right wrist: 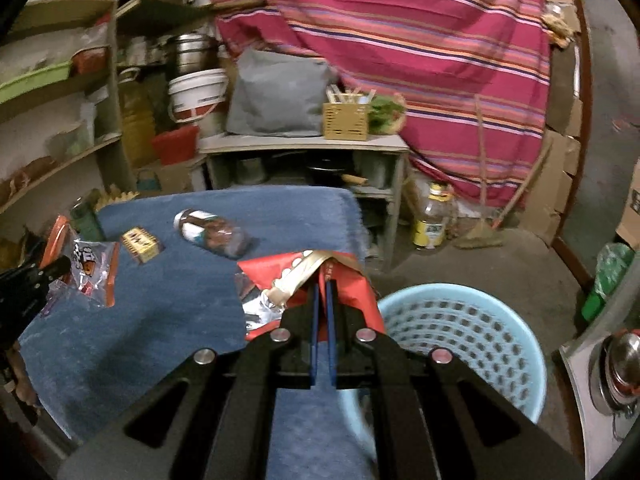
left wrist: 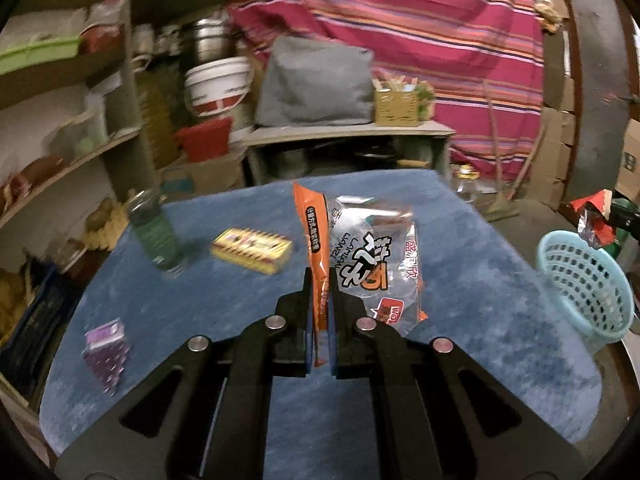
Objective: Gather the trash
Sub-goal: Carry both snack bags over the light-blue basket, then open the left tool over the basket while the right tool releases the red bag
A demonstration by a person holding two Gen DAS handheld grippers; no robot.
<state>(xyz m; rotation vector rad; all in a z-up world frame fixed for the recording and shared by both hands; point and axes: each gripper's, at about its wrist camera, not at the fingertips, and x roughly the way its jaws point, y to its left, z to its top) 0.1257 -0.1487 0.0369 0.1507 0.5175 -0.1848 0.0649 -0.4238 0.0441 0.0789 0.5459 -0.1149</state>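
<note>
My left gripper (left wrist: 320,280) is shut on an orange and clear noodle wrapper (left wrist: 372,256), which hangs above the blue-covered table (left wrist: 200,312). My right gripper (right wrist: 322,284) is shut on a crumpled red and silver wrapper (right wrist: 272,268), beside the rim of a light blue mesh basket (right wrist: 460,332). That basket (left wrist: 580,280) stands off the table's right edge, with the red wrapper (left wrist: 596,216) just above it. In the right wrist view the left gripper (right wrist: 32,276) and its noodle wrapper (right wrist: 92,268) show at the far left.
On the table are a green bottle (left wrist: 156,232), a yellow box (left wrist: 252,249), a purple packet (left wrist: 106,346) and a brown bottle (right wrist: 212,232) lying on its side. Shelves stand at the left, a grey cabinet (right wrist: 300,144) behind, and a metal pot (right wrist: 620,360) at the right.
</note>
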